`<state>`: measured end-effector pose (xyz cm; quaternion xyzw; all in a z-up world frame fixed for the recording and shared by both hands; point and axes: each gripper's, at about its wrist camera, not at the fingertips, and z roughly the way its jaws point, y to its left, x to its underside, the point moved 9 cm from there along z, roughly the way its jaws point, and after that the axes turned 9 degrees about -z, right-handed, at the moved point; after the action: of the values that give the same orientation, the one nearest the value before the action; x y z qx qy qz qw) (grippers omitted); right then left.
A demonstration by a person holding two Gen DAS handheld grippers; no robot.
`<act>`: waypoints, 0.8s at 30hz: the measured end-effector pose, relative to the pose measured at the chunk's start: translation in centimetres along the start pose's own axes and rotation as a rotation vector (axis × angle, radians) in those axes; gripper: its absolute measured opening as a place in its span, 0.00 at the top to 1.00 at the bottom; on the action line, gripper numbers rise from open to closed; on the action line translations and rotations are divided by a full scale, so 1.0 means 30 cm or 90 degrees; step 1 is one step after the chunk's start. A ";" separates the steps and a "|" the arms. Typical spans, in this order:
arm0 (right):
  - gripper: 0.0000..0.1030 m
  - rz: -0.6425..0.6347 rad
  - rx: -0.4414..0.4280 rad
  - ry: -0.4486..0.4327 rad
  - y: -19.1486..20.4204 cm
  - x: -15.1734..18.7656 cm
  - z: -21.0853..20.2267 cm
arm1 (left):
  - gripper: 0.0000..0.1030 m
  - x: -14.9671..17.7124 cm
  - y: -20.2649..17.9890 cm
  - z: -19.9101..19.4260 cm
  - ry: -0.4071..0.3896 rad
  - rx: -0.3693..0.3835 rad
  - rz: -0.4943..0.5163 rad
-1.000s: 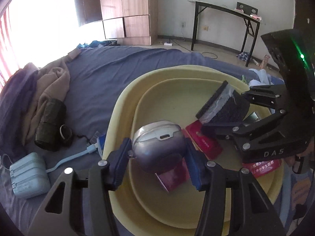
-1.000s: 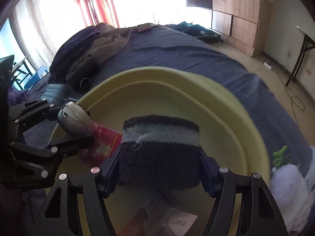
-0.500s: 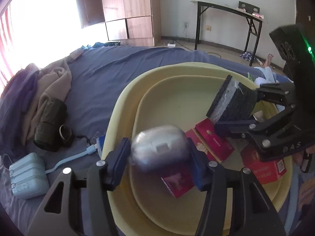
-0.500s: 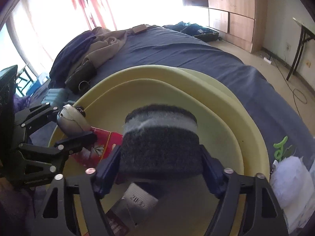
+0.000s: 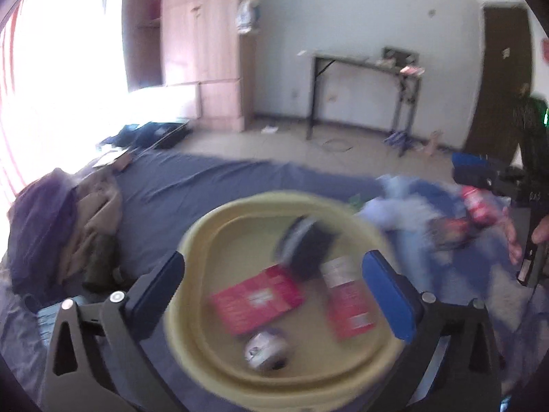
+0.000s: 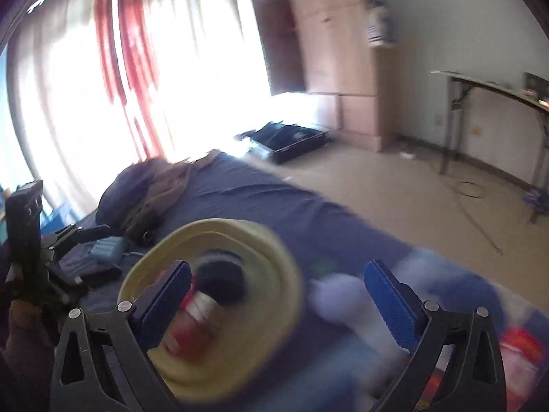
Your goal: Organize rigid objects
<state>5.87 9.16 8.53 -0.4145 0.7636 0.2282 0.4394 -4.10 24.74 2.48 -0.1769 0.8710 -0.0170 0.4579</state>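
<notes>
Yellow basin (image 5: 192, 240) on the blue bed (image 5: 212, 185) holds a silver case (image 5: 267, 347), red boxes (image 5: 255, 298) and a dark sponge (image 5: 305, 243), with the left claw (image 5: 274, 295) and right claw (image 6: 274, 295) having just spread wide, both empty

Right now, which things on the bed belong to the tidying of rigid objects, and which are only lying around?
Part of the job:
- yellow basin
- silver case, in the basin
- dark sponge block, in the basin
- red boxes, in the basin

Just lying about:
- heap of clothes
- pale blue cloth
- charger block
</notes>
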 end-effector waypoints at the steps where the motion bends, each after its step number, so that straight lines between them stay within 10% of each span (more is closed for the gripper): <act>1: 0.00 0.009 0.019 -0.003 -0.053 0.030 -0.088 | 0.00 -0.013 -0.054 -0.012 -0.001 0.036 -0.009; 6: 0.00 0.081 0.153 0.029 -0.337 0.291 -0.488 | 0.00 -0.055 -0.332 0.049 0.049 0.121 0.041; 13: 0.00 0.203 0.312 0.099 -0.642 0.690 -0.748 | 0.00 -0.059 -0.589 0.373 0.154 0.087 0.098; 24: 0.00 0.146 0.284 0.109 -0.802 0.816 -0.669 | 0.00 0.062 -0.608 0.619 0.285 0.073 0.056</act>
<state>9.65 -29.00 -1.91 -0.2358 0.8714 0.0671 0.4249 15.21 9.52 -6.27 -0.1038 0.9555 -0.0855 0.2626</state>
